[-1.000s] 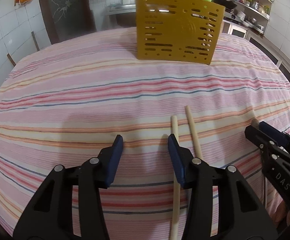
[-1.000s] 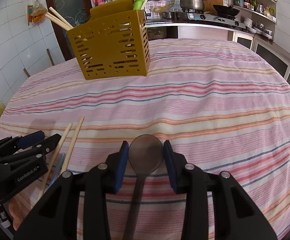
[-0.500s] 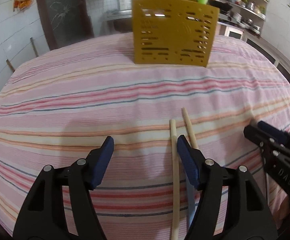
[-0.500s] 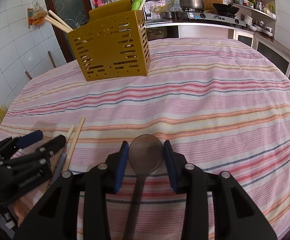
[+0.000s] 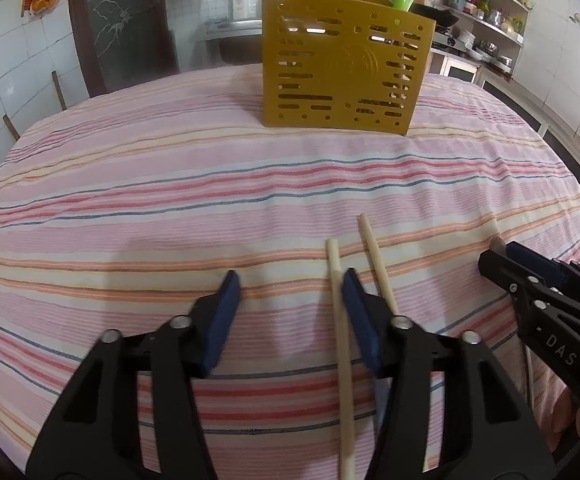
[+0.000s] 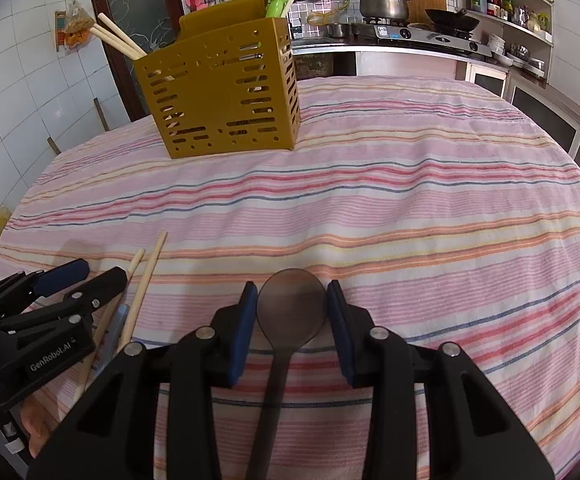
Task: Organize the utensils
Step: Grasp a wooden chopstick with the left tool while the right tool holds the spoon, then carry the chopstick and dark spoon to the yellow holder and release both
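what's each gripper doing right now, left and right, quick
Left gripper: open, jaws just closing, one chopstick lying between them against the right pad, not clamped.
Right gripper: shut on the dark spoon.

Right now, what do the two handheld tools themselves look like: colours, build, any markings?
Both match: matte black plastic frames with angular cut-outs and silver rivet heads, each finger tipped by a dark blue pad. The left tool carries white "GenRobot.AI" lettering on its side, seen from the right wrist view. The right tool shows white letters "DAS" from the left wrist view. No sleeves are visible.
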A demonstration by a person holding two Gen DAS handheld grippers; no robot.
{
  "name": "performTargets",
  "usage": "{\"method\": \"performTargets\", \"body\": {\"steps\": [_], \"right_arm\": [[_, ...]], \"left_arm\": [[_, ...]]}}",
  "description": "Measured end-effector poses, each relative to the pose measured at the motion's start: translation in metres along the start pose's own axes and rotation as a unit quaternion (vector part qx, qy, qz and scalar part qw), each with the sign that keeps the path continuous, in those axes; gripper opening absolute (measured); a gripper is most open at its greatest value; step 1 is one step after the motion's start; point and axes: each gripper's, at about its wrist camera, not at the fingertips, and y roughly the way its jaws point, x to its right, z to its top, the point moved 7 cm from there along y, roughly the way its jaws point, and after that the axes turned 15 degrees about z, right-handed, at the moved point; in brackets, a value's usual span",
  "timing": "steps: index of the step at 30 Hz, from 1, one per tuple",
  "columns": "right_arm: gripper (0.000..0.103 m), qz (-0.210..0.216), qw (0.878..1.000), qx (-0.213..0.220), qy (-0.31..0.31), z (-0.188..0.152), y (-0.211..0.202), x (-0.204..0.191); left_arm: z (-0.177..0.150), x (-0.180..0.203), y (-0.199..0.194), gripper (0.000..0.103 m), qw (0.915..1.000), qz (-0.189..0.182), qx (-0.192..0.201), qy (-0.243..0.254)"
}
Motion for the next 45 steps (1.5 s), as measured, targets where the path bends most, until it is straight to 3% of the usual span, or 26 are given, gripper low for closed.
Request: {"method": "performTargets", "body": {"steps": [11,19,21,25,29,32,36,38,45], "right_arm": [[0.036,-0.019,1.000,-0.002,-0.009,0.004,-0.002,-0.005],[0.036,-0.024,1.000,-0.001,-0.003,0.003,-0.003,0.001],[0.036,-0.022,1.000,0.002,0.000,0.003,-0.004,0.003],[0.036,-0.020,1.000,0.007,0.004,0.002,-0.006,0.005],[0.036,-0.016,1.000,0.009,0.008,0.001,-0.006,0.007],[0.036,-0.014,1.000,0.010,0.009,0.001,-0.006,0.007],[0.036,-0.015,1.000,0.008,0.008,0.001,-0.006,0.007],[0.036,-0.018,1.000,0.006,0.005,0.001,-0.006,0.006],[0.036,-0.026,0.999,0.021,-0.003,0.012,-0.017,-0.001]], "left_arm": [[0.004,0.019,-0.007,0.002,0.9990,0.002,-0.006,0.044],[0.006,0.001,-0.011,0.002,0.9997,-0.009,0.001,0.022],[0.005,-0.002,-0.013,0.007,0.9997,-0.006,0.005,0.021],[-0.001,-0.005,-0.013,0.041,0.9999,0.005,0.001,0.013],[-0.006,0.003,-0.015,0.043,0.9997,0.010,0.007,0.023],[-0.010,0.012,-0.014,0.040,0.9987,0.021,0.010,0.045],[-0.012,0.016,-0.007,0.021,0.9987,0.012,-0.002,0.050],[-0.008,0.013,-0.004,0.007,0.9989,0.009,-0.010,0.045],[0.011,-0.002,-0.004,0.005,0.9998,0.010,-0.010,0.016]]}}
